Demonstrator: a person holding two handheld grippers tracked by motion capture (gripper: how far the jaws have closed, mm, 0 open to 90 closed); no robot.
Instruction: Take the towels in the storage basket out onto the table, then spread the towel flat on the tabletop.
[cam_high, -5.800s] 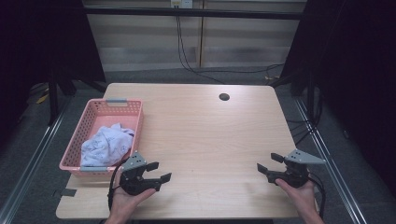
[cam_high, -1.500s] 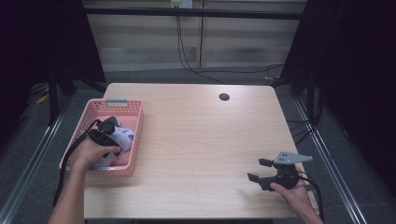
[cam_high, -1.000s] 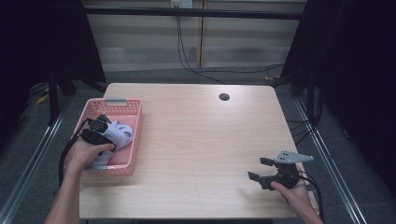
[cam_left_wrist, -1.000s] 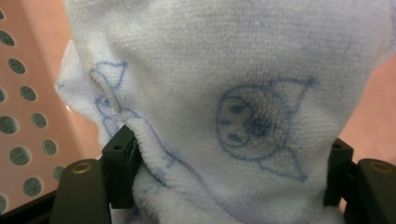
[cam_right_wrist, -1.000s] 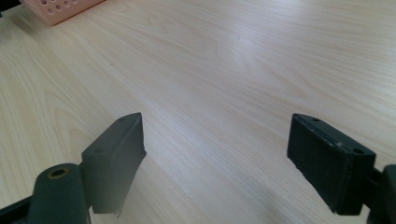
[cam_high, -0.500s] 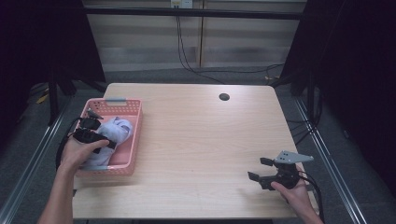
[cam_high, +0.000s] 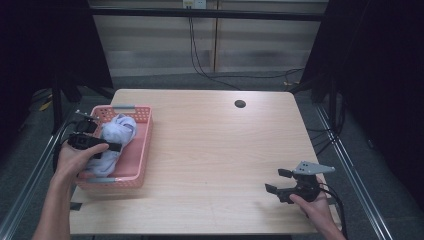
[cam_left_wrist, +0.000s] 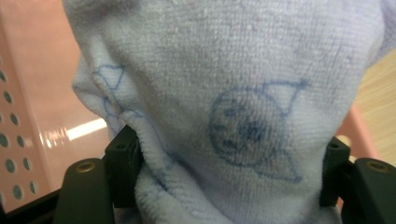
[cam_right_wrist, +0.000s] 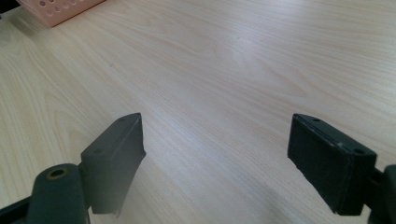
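Note:
A pale blue terry towel (cam_high: 119, 131) with a dark blue line drawing lies bunched in the pink plastic basket (cam_high: 141, 150) at the table's left. My left gripper (cam_high: 100, 145) reaches in over the basket's left wall and is shut on a thick fold of this towel. In the left gripper view the towel (cam_left_wrist: 243, 88) bulges up between the two black pads (cam_left_wrist: 122, 163) of the left gripper (cam_left_wrist: 226, 161), and both pads press into it. My right gripper (cam_high: 278, 182) rests low near the table's front right. Its jaws stand open over bare wood, as the right gripper view shows (cam_right_wrist: 215, 156).
The light wooden table (cam_high: 225, 150) has a dark round hole (cam_high: 240, 104) near its far edge. A corner of the pink basket (cam_right_wrist: 56, 9) shows at the top left of the right gripper view. Dark curtains and cables stand behind the table.
My left gripper went from the table's front edge into the basket and took hold of the towel. Over the last second it has risen and drifted left with the towel. The right gripper has kept still.

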